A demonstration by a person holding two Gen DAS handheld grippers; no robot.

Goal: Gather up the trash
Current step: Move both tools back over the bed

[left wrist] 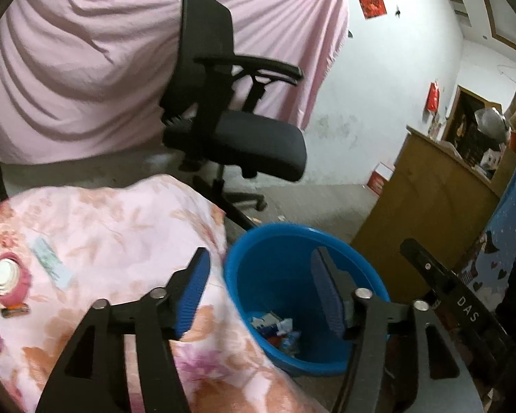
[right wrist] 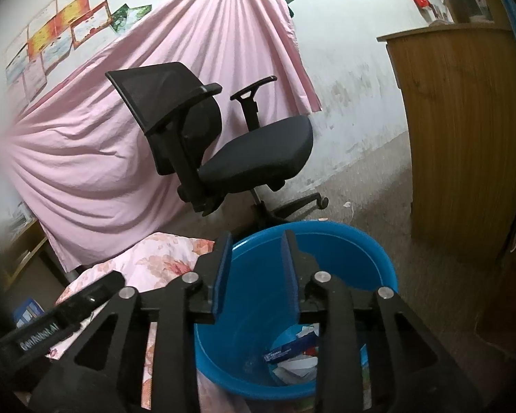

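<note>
A blue plastic bin (left wrist: pixel 282 268) stands on the floor beside a table with a pink floral cloth (left wrist: pixel 120 227). Paper and packet trash (left wrist: pixel 275 330) lies in its bottom, also seen in the right wrist view (right wrist: pixel 296 351). My left gripper (left wrist: pixel 261 285) is open and empty, over the bin's left rim. My right gripper (right wrist: pixel 256 265) is open and empty above the bin (right wrist: pixel 344 251). On the cloth at the left lie a pink round object with a white cap (left wrist: pixel 8 277), a small flat packet (left wrist: pixel 50 263) and a small orange item (left wrist: pixel 14 309).
A black office chair (left wrist: pixel 230 110) stands behind the bin, before a hanging pink sheet (left wrist: pixel 86 62). A wooden cabinet (left wrist: pixel 426 213) stands at the right; it also shows in the right wrist view (right wrist: pixel 464 137). The other gripper's body (left wrist: pixel 447 289) is at the right.
</note>
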